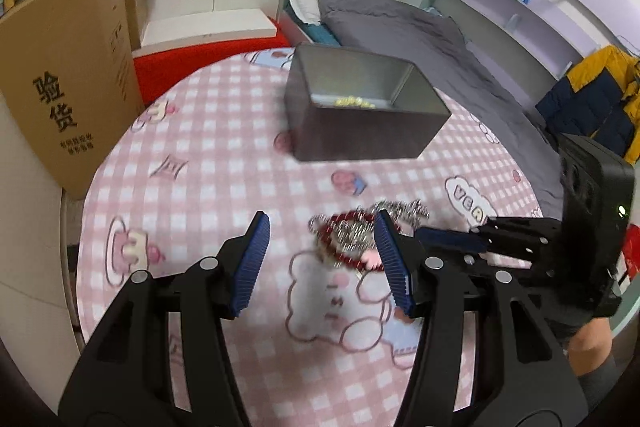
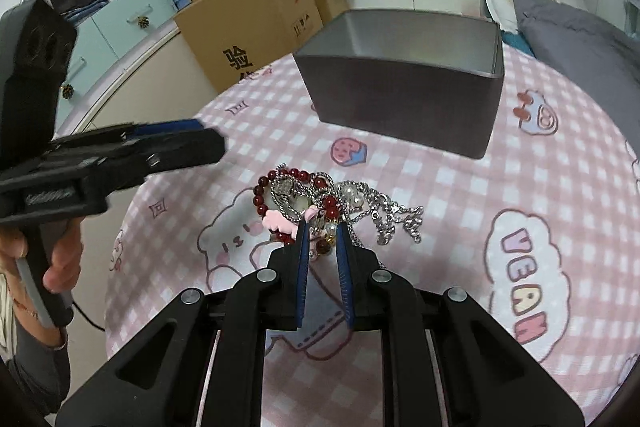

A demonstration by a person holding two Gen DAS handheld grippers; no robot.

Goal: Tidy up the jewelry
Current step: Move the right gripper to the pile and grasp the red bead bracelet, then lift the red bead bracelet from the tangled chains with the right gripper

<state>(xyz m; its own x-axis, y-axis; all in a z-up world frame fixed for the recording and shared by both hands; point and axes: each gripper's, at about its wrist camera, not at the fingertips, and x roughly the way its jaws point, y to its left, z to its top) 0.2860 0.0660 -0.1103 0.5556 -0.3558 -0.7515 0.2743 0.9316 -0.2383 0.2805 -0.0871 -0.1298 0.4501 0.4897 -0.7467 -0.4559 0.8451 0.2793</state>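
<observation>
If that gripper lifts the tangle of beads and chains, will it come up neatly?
Probably not. The jewelry pile looks limp and interlinked, so the silver chain would likely dangle and drag along. The round red beads may slip between the right gripper pads.

A tangled heap of jewelry [image 2: 320, 205] lies on the pink checked tabletop [image 2: 460, 195]: a dark red bead bracelet [image 2: 280, 179], silver chains [image 2: 394, 215], pearls and a pink charm [image 2: 280, 223] knotted together. Beyond it, well apart, stands an open grey metal box [image 2: 404, 99], upright, with small gold pieces [image 1: 354, 102] on its floor.
</observation>
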